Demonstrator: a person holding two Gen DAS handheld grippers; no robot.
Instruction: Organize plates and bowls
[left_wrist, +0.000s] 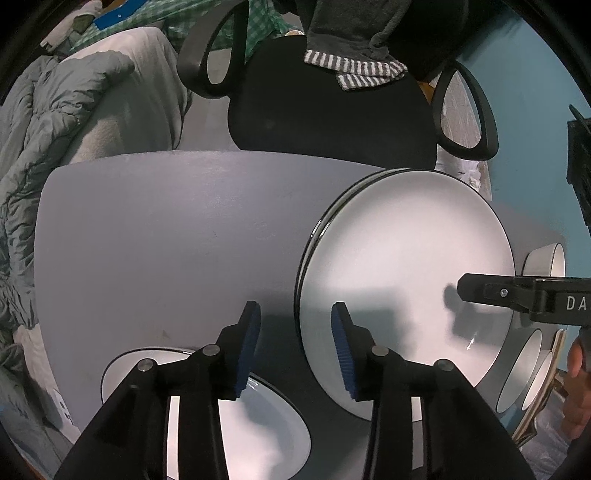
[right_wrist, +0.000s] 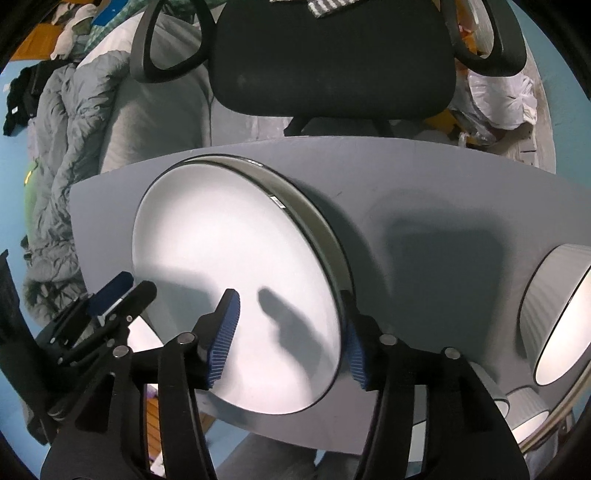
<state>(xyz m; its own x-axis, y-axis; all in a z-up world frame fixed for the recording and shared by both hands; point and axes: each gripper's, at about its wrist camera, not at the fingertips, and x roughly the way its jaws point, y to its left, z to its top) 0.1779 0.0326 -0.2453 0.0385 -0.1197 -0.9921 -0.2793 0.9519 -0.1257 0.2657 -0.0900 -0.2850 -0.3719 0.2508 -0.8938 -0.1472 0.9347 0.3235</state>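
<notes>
Plates (left_wrist: 399, 280) lie stacked, white faces up with dark rims, on the grey counter (left_wrist: 166, 240), toward its 3 o'clock side in the left wrist view. The left gripper (left_wrist: 295, 347) points down over bare counter at the stack's 9 o'clock edge; its blue-padded fingers (left_wrist: 247, 347) stand partly apart with nothing between them, one over the counter and the other over the stack's rim. Another white plate (left_wrist: 258, 424) lies at 6 o'clock beneath that gripper. The right gripper (right_wrist: 291, 339) straddles the stack's 4 o'clock edge as its own camera sees it: one finger (right_wrist: 223, 339) is above the top plate's face, the other just outside the rim, and whether either pad touches the plate cannot be told. Bowls (right_wrist: 557, 317) with ribbed grey outsides and white insides sit at 3 to 4 o'clock of the stack, apart from it. A black office chair (right_wrist: 332, 59) stands beyond the counter at 12 o'clock, with a grey quilt (right_wrist: 66, 155) at 10 o'clock.
</notes>
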